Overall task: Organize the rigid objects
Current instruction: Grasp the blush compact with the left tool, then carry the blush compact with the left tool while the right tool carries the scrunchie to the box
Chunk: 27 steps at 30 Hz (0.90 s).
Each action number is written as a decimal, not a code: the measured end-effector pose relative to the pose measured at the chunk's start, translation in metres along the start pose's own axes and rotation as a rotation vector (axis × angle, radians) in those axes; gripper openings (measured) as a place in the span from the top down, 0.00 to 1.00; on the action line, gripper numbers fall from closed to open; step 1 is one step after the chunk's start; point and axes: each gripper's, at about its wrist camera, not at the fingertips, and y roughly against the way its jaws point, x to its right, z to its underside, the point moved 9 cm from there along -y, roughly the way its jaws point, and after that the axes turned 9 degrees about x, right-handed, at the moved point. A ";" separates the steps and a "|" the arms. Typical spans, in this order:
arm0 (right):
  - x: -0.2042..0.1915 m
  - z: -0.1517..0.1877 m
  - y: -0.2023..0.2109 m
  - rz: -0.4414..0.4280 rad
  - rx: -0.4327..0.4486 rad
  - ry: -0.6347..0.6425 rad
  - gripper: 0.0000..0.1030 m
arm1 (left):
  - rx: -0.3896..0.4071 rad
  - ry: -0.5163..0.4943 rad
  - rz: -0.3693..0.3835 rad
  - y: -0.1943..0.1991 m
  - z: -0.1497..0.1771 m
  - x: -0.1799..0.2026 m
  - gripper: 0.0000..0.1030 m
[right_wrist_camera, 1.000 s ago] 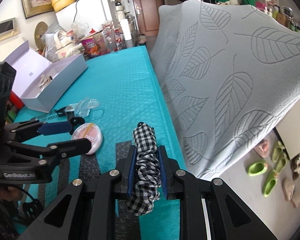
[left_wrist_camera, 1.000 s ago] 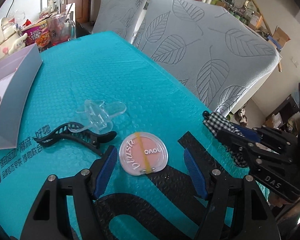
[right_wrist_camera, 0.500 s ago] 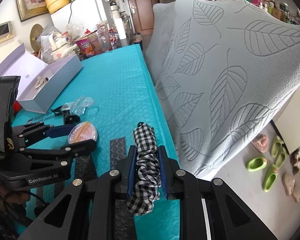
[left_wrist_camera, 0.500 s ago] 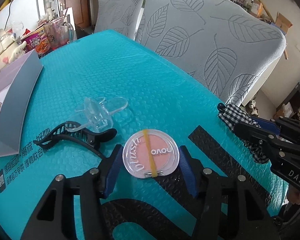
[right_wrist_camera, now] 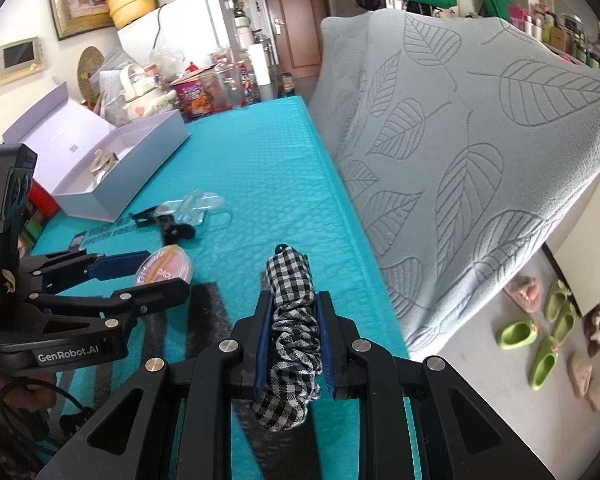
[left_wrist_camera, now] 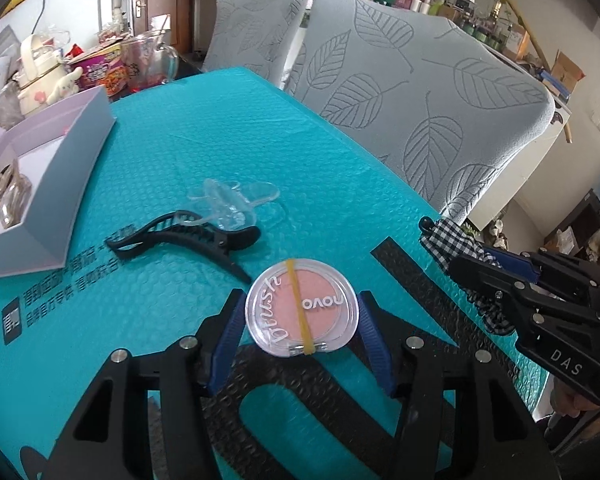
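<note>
Blue pads of the left gripper (left_wrist_camera: pixel 302 320) clamp a round clear blush compact (left_wrist_camera: pixel 302 309) from both sides: fingers clenched on it, just above the counter (left_wrist_camera: pixel 228 128). Lid reads "blush" in script and "NOVO" upside down; a yellow rubber band crosses it. Right gripper (right_wrist_camera: pixel 293 338) has its fingers squeezed tight on a black-and-white checked scrunchie (right_wrist_camera: pixel 291 320), which sticks out past the fingertips.

Writing on hardware: left wrist view shows "DAS" on the right gripper's body; right wrist view shows "GenRobot.AI" on the left gripper's body.

Just beyond the compact on the teal bubble-wrap cover: black hair clip (left_wrist_camera: pixel 184 238), and a clear plastic clip (left_wrist_camera: pixel 236 204) touching its far side. Black printed Chinese text and a code mark on the cover to the left, too small to read.

Open lavender box (left_wrist_camera: pixel 72 160) at the left edge, well apart from the compact, with a pale hair claw (left_wrist_camera: pixel 4 188) inside.

Left view only: two leaf-pattern grey chair covers (left_wrist_camera: pixel 412 80). Right view only: white fridge (right_wrist_camera: pixel 184 36), brown door (right_wrist_camera: pixel 296 16), green slippers (right_wrist_camera: pixel 540 340) on the floor, the box's raised lid.
</note>
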 end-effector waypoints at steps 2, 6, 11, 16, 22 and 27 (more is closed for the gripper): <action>-0.008 0.000 0.002 -0.015 0.004 0.010 0.80 | 0.015 0.011 -0.012 0.009 0.002 -0.006 0.46; -0.025 0.002 0.004 -0.046 0.007 0.030 0.80 | 0.038 0.045 -0.033 0.022 0.005 -0.017 0.46; -0.048 0.004 0.007 -0.085 0.011 0.062 0.80 | 0.065 0.074 -0.063 0.039 0.008 -0.033 0.46; -0.072 0.006 0.008 -0.136 0.011 0.099 0.80 | 0.094 0.104 -0.102 0.061 0.016 -0.049 0.46; -0.107 0.007 0.009 -0.202 0.009 0.160 0.80 | 0.130 0.152 -0.165 0.088 0.027 -0.075 0.46; -0.136 0.008 0.008 -0.257 0.003 0.206 0.80 | 0.152 0.190 -0.218 0.111 0.035 -0.097 0.46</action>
